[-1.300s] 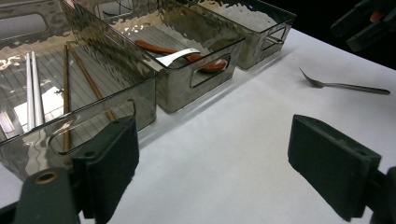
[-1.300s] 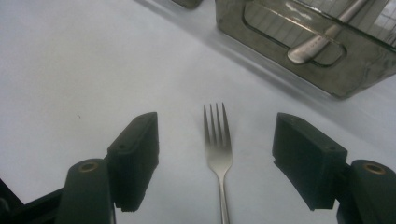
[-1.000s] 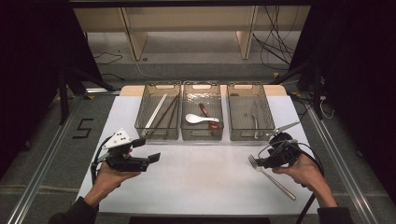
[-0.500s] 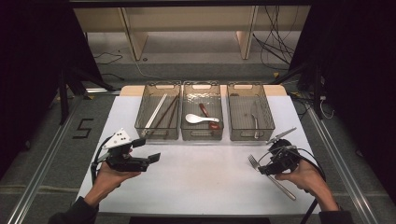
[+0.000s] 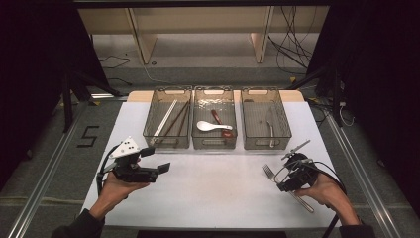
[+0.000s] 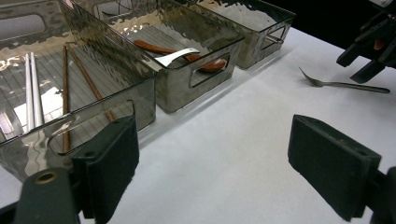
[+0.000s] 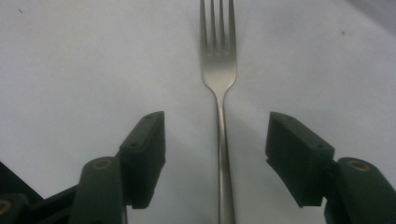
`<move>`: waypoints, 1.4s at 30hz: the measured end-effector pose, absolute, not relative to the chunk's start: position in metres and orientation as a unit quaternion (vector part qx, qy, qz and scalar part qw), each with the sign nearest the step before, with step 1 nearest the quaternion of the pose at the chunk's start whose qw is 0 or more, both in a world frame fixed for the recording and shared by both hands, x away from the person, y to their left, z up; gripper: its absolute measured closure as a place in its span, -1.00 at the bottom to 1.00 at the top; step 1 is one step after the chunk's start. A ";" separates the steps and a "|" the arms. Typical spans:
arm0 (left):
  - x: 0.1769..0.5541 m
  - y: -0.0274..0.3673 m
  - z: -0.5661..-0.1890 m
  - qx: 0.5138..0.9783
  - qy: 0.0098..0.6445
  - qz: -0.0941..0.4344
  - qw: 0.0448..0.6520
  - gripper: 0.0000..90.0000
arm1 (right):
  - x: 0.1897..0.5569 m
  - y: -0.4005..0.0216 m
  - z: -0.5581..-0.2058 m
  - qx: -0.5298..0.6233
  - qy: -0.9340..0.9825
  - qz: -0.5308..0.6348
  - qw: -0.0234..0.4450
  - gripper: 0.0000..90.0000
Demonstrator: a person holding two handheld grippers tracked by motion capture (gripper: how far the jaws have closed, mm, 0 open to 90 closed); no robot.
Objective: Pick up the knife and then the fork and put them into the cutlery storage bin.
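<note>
A metal fork (image 5: 269,172) lies flat on the white table, tines pointing away from the person. My right gripper (image 5: 284,181) is low over its handle and open. In the right gripper view the fork (image 7: 218,70) runs straight up between the two jaws of the right gripper (image 7: 217,130), which stand on either side of the handle without touching it. My left gripper (image 5: 159,169) hovers open and empty at the left front of the table. In the left gripper view the left gripper (image 6: 219,163) has bare table between its pads, and the fork (image 6: 345,85) lies farther off.
Three smoky clear bins stand in a row at the back. The left bin (image 5: 167,143) holds white and brown chopsticks (image 5: 168,119). The middle bin (image 5: 214,144) holds a white spoon (image 5: 208,126) and a brown one. The right bin (image 5: 265,144) holds metal cutlery (image 5: 271,126).
My right gripper has come slightly nearer the person and lower, so that it now straddles the fork's handle. The left gripper has stayed where it was.
</note>
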State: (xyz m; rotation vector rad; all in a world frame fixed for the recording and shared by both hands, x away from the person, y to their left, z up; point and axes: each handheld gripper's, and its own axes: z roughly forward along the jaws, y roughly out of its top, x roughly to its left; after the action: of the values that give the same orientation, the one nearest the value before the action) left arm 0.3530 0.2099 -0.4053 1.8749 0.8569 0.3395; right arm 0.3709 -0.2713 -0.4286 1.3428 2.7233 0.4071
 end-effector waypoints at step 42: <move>0.353 0.208 -0.406 0.780 0.350 0.139 0.500 -0.64 | 0.374 -0.271 -0.450 0.428 0.901 0.060 0.029 0.79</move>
State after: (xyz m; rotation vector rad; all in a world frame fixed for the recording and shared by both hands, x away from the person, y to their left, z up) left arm 0.3527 0.2081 -0.4059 1.8866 0.8458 0.3359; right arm 0.3740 -0.2709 -0.4500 1.3192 2.7806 0.1855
